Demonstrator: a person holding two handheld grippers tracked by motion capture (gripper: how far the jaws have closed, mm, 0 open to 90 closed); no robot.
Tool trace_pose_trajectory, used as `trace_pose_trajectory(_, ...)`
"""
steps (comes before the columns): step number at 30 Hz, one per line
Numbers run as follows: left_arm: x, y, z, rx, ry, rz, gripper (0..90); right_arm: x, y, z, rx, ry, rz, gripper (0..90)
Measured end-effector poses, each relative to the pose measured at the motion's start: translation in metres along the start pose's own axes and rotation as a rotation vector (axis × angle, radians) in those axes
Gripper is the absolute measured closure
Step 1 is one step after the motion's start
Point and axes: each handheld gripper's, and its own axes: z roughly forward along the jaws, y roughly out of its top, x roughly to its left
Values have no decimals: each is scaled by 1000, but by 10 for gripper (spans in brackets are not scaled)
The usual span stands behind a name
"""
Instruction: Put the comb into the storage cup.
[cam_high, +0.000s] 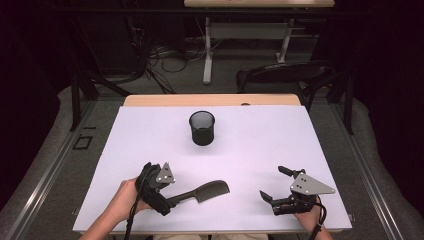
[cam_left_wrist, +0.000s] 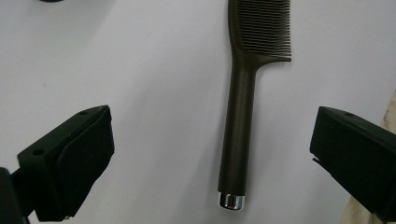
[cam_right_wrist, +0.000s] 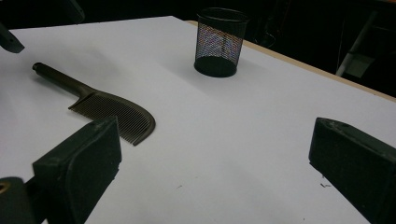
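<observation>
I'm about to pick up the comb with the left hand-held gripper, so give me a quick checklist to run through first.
1. Left hand-held gripper open wide: ok.
2. Comb lying flat on the white table, handle between the jaws: ok; the pads are not touching it yet.
3. Handle centred between the jaws: not ok, it sits nearer one jaw in the left gripper view.
4. Mesh cup upright and apart from the comb: ok.
5. Right hand-held gripper open and apart from the comb: ok.
</observation>
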Motion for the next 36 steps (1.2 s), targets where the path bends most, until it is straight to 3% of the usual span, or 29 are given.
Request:
trace_pose_trajectory(23, 1, 21, 16, 139, -29, 62, 0, -1, -1, 1, 5, 0, 5, 21)
trace_pose_trajectory(36, -2, 32, 25, 210, -18, 86, 4, -2, -1, 1, 8, 7, 1, 21)
